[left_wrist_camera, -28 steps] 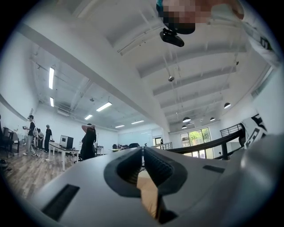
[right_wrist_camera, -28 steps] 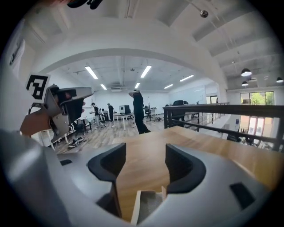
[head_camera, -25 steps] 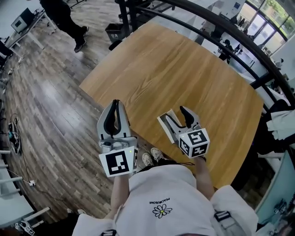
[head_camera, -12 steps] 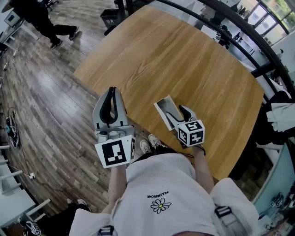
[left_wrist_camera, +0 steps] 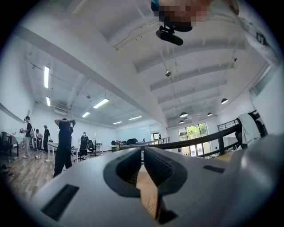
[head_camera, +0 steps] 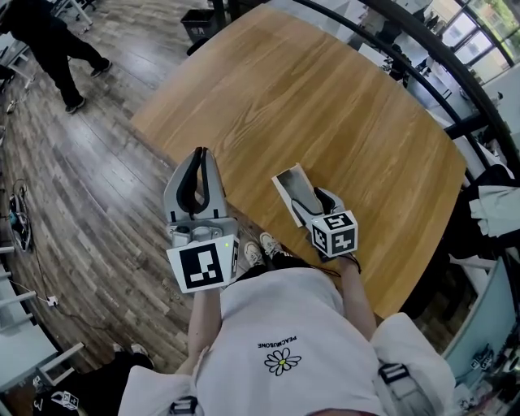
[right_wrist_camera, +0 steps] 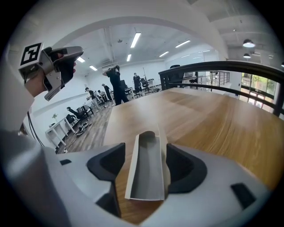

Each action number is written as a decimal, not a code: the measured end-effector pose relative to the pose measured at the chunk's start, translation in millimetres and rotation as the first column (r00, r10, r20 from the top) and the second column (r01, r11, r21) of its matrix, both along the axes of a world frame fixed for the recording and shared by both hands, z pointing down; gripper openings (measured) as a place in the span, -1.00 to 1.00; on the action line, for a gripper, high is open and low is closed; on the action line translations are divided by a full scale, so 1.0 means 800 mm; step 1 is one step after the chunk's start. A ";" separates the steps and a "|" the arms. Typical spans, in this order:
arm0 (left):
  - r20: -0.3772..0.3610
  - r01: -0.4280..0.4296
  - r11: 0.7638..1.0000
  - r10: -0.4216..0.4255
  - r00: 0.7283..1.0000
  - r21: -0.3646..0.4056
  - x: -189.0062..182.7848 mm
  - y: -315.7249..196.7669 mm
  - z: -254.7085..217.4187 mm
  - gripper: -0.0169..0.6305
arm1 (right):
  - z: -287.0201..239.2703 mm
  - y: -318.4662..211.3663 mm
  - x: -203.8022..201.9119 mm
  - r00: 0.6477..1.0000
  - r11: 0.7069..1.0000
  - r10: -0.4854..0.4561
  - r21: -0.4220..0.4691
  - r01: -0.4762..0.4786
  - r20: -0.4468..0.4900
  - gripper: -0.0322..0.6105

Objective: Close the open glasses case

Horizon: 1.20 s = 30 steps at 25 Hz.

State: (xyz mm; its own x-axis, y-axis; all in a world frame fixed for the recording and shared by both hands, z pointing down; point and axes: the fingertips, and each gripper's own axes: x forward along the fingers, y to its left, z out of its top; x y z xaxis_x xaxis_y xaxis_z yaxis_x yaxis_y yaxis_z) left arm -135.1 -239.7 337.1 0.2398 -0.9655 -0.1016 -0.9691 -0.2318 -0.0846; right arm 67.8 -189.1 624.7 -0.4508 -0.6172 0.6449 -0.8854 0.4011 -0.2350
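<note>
The open glasses case (head_camera: 291, 188) is a pale grey trough with a cream rim, lying near the front edge of the wooden table (head_camera: 325, 106). My right gripper (head_camera: 311, 203) is open and straddles the case's near end. In the right gripper view the case (right_wrist_camera: 148, 170) runs lengthwise between the two dark pads (right_wrist_camera: 184, 168); the right one is close against its side and the left one stands a little off it. My left gripper (head_camera: 201, 156) is shut on nothing and held in the air left of the table's corner. It also shows raised in the right gripper view (right_wrist_camera: 55, 62).
The table's near edge runs just under the case, with wooden floor (head_camera: 97, 187) below and to the left. A person (head_camera: 49, 41) walks at the far upper left. A black railing (head_camera: 406, 57) curves along the table's far side, and a black bin (head_camera: 199, 20) stands beyond it.
My right gripper has settled slightly lower around the case's near end. The left gripper has stayed raised and shut. The person in the background has walked further left.
</note>
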 end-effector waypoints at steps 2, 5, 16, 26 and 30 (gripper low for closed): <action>-0.003 0.001 1.000 -0.001 1.000 0.002 0.001 0.000 -0.001 -0.89 | 0.001 0.000 0.000 1.000 1.000 -0.002 -0.001 0.002 -0.004 -0.04; -0.032 0.009 1.000 -0.009 0.999 0.000 0.000 0.004 -0.006 -0.89 | 0.003 0.004 -0.002 1.000 1.000 -0.011 -0.008 0.011 -0.008 -0.04; -0.020 0.012 1.000 -0.012 1.000 0.002 0.003 0.009 -0.007 -0.89 | 0.001 0.012 -0.012 0.997 0.997 -0.070 -0.013 0.070 -0.019 -0.04; -0.027 0.029 1.000 -0.029 0.999 0.003 -0.008 0.009 -0.006 -0.89 | 0.006 0.025 -0.048 0.989 0.989 -0.145 -0.035 0.145 -0.004 -0.05; -0.026 0.036 0.999 -0.036 0.999 -0.002 -0.011 0.011 -0.004 -0.89 | 0.017 0.034 -0.058 0.978 0.979 -0.201 -0.049 0.198 -0.049 -0.05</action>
